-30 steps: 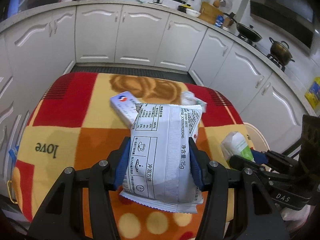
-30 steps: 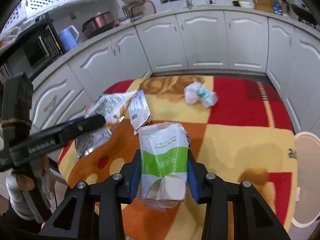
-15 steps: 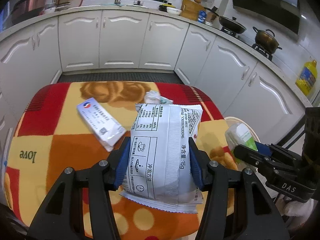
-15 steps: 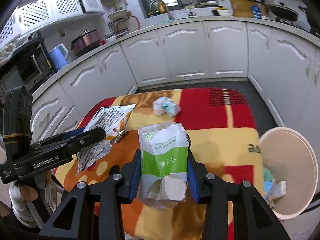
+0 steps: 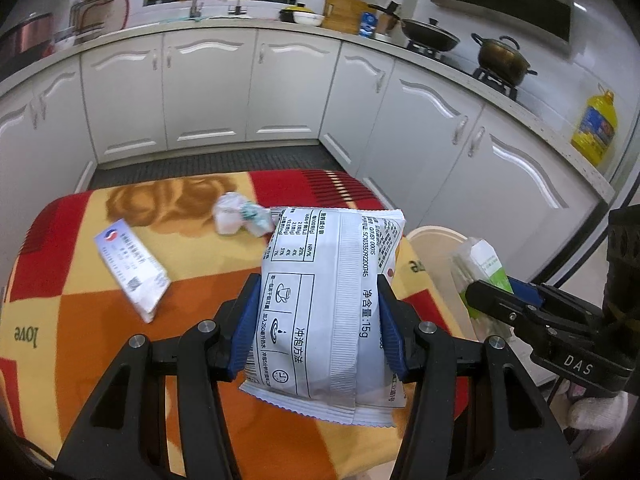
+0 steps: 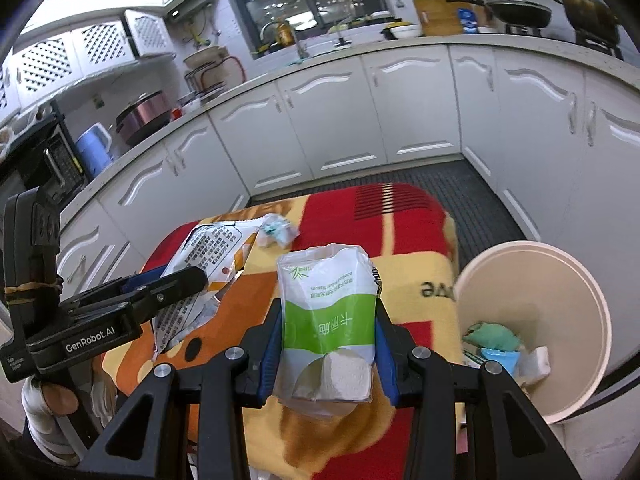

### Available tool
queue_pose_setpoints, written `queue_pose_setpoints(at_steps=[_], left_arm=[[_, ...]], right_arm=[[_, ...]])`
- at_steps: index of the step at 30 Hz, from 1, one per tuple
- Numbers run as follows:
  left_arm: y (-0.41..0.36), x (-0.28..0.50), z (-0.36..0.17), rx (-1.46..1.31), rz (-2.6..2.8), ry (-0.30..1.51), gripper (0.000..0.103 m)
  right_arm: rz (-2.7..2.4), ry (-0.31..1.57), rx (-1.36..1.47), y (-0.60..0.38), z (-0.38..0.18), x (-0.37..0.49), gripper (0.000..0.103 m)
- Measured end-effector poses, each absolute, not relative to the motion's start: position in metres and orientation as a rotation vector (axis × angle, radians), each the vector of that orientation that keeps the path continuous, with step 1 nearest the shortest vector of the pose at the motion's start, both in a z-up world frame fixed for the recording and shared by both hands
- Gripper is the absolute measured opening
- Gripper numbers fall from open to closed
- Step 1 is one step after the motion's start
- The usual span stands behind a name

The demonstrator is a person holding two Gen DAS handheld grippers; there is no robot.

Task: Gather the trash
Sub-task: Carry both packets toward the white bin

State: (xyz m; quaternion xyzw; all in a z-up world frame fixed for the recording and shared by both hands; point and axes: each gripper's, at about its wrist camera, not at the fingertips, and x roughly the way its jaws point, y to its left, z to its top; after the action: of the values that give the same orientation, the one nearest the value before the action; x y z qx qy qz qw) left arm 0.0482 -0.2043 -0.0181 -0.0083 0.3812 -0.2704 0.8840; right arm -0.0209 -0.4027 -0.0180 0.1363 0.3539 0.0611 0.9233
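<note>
Claws both carry trash: the left gripper [image 5: 320, 320] pinches a white sachet [image 5: 332, 304] across its width, long axis running forward along the fingers, and the right gripper [image 6: 326, 344] pinches a green-and-white tissue pack [image 6: 328, 312] the same way. The bin [image 6: 560, 264] stands on the floor just right of the right claw, below the table's edge, and holds a few scraps. The right hand is nearer; the left has to cross over the blanket [image 5: 80, 240] corner. Nothing stands above the rim. Forward-left of the left claw, a flat box [image 5: 130, 270] and a crumpled wad [image 5: 240, 218] lie on the blanket, uncollected.
</note>
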Motion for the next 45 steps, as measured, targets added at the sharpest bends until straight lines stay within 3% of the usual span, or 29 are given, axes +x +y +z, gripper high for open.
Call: queue_pose_setpoints(at_steps=[25,45], left_arm=[[-0.304,0.036,-0.015,0.070,-0.701,0.809,0.052],[-0.391,0.053,-0.064,0.132,-0.800,0.950,0.052]], right_arm=[[-0.030,0.677,0.396,-0.491,-0.018,-0.058,0.039],[-0.159,0.757,0.514,-0.562,-0.069,-0.059,0.039]])
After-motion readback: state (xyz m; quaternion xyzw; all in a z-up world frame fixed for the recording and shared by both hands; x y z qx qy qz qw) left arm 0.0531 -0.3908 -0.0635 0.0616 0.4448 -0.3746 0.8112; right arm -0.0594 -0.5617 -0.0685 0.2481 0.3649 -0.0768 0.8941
